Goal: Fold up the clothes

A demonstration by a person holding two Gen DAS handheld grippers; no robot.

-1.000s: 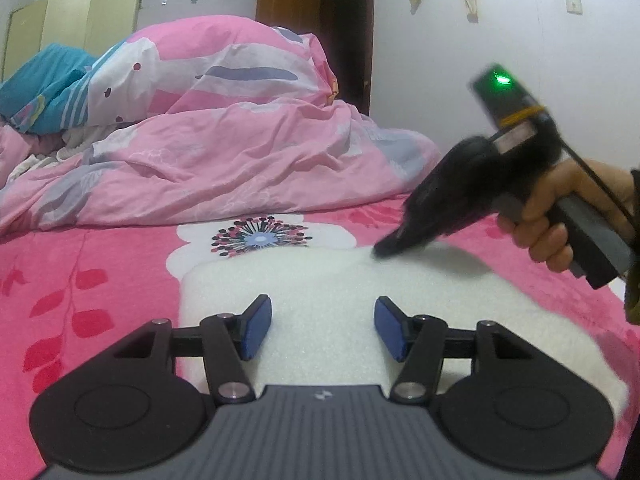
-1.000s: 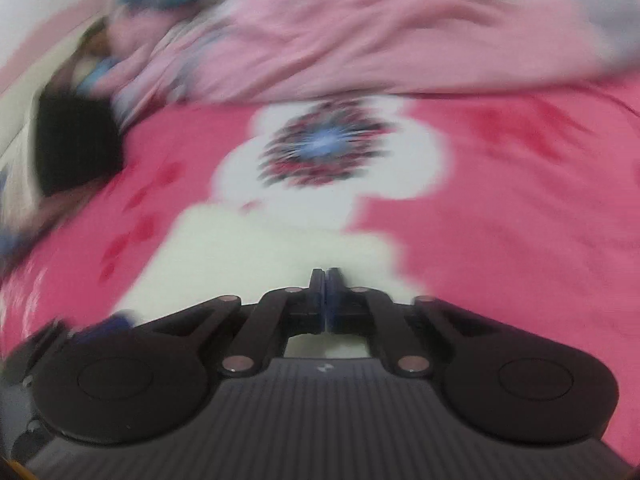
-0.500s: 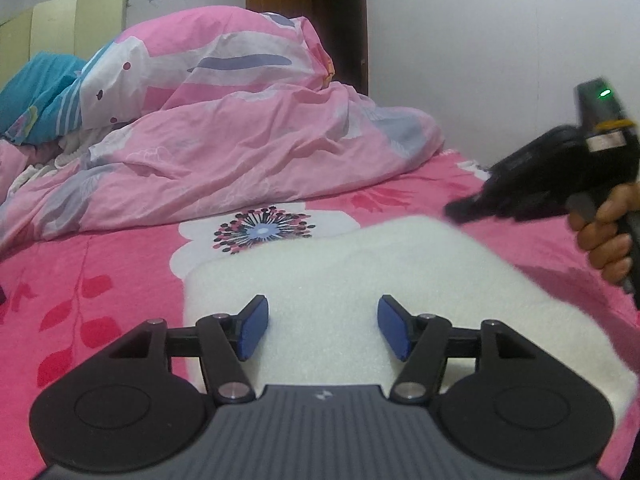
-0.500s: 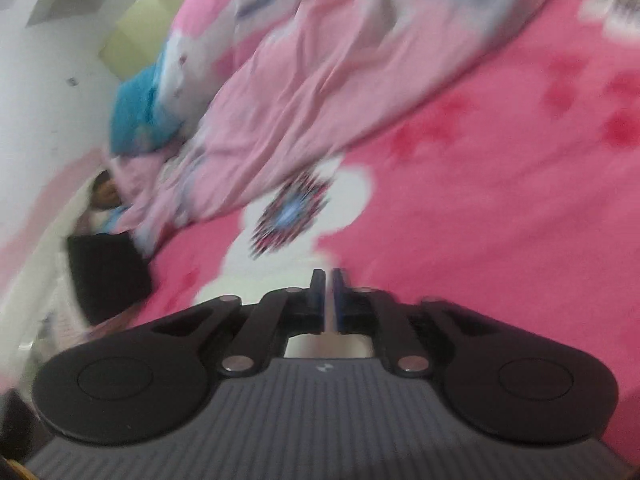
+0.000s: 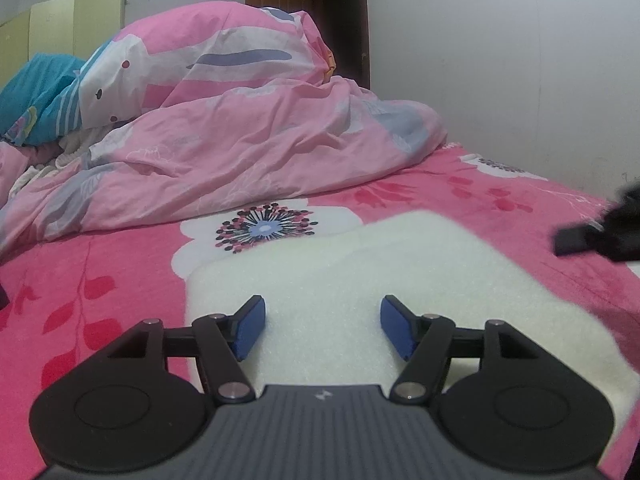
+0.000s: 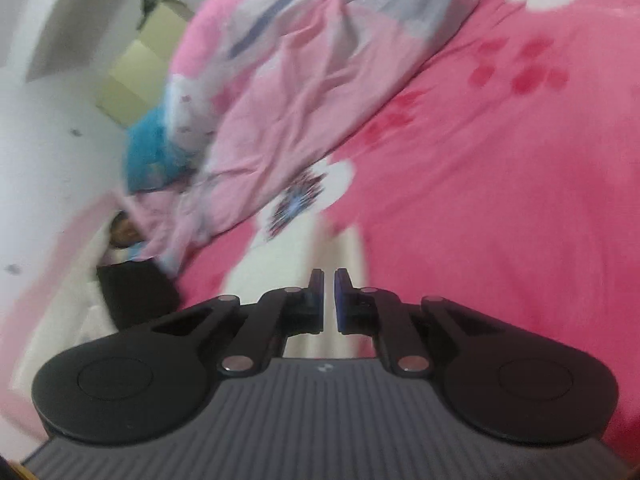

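Note:
A white fluffy garment [image 5: 360,264] lies folded flat on the pink flowered bed sheet [image 5: 100,280]. My left gripper [image 5: 322,308] hovers low over its near edge; the blue pads stand apart and are opening, with nothing between them. At the right edge of the left wrist view only the black tip of my right gripper [image 5: 560,242] shows, off the garment. In the blurred, tilted right wrist view, the right gripper [image 6: 329,280] is all but shut, holds nothing, and points past a corner of the garment [image 6: 280,264].
A rumpled pink duvet [image 5: 240,152] is heaped across the back of the bed beside a blue pillow [image 5: 36,92]. A white wall [image 5: 520,80] bounds the right side and a dark door [image 5: 304,0] stands behind. A dark blurred shape [image 6: 136,292] sits at the left.
My right gripper has swung off the garment to the right, almost out of the left wrist view, and its own view has rolled. The left pads have spread slightly wider.

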